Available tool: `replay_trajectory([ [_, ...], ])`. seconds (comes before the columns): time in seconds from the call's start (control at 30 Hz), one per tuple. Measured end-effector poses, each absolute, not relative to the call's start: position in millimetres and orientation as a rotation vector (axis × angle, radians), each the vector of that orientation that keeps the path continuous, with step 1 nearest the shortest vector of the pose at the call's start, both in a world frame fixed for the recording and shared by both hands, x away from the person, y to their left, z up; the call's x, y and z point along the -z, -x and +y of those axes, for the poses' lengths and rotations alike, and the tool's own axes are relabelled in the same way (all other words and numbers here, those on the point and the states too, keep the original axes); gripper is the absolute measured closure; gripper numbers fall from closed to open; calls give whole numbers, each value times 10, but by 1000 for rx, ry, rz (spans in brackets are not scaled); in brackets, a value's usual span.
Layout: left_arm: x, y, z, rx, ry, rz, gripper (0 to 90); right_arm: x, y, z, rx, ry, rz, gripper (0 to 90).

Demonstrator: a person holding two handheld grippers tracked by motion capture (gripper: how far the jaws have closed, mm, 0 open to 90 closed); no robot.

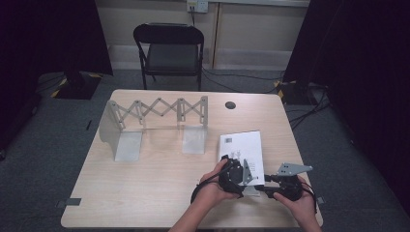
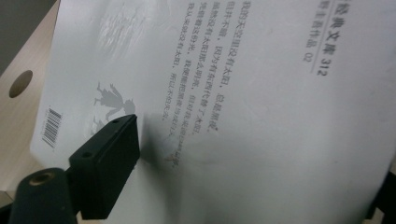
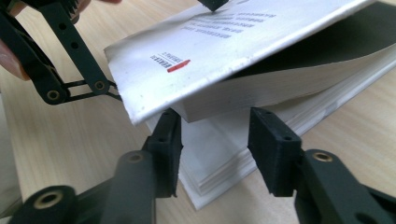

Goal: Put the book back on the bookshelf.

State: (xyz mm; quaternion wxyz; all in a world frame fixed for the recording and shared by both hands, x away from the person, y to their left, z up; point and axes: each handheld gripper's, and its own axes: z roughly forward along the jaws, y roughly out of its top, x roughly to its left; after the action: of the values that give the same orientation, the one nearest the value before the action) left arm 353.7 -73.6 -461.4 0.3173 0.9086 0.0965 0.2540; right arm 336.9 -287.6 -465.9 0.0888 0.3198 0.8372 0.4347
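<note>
Black jaws of my right gripper [image 3: 215, 149] stand apart around the near corner of the white paperback book [image 3: 243, 98], at lower centre of frame, under its lifted cover. My left gripper [image 1: 235, 170] presses one jaw on that cover; I cannot tell how wide it is. Behind, at upper left of the table [image 1: 159, 188], stands a metal expanding rack [image 1: 154, 116].

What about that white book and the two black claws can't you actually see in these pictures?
- Left gripper, left gripper view: one jaw lies on the book; the other is cut off by the frame edge, so open or shut is unclear.
- Book's underside, right gripper view: hidden by its own pages.
- Cover print, high view: too small to read.
- Right gripper, high view: jaw tips hidden by the left gripper and hand.
</note>
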Motion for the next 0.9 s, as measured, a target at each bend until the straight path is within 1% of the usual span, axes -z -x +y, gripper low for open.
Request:
replay_trajectory([
  [0.13,4630,-3512,-744,-681,-2395,244,173,4659,-3335,-2889,-1270,-922,2491,489],
  [0.3,4612,-3492,-750,-700,-2399,220,199,4675,-3308,-3008,-1267,-943,2466,436],
  [0.43,4552,-3481,-744,-696,-2412,181,267,4698,-3290,-3092,-1252,-941,2472,419],
  [0.5,4525,-3490,-719,-681,-2400,184,281,4705,-3287,-3120,-1242,-945,2465,390],
  [0.57,4478,-3492,-710,-693,-2414,175,311,4717,-3287,-3135,-1233,-940,2461,354],
  [0.7,4407,-3521,-697,-664,-2431,186,329,4735,-3279,-3139,-1212,-904,2473,334],
  [0.77,4363,-3520,-700,-672,-2447,189,360,4734,-3269,-3130,-1203,-872,2480,326],
  [0.87,4275,-3549,-676,-641,-2428,231,376,4745,-3260,-3117,-1186,-837,2480,299],
  [0.9,4243,-3555,-672,-640,-2431,236,394,4757,-3260,-3114,-1179,-818,2478,283],
])
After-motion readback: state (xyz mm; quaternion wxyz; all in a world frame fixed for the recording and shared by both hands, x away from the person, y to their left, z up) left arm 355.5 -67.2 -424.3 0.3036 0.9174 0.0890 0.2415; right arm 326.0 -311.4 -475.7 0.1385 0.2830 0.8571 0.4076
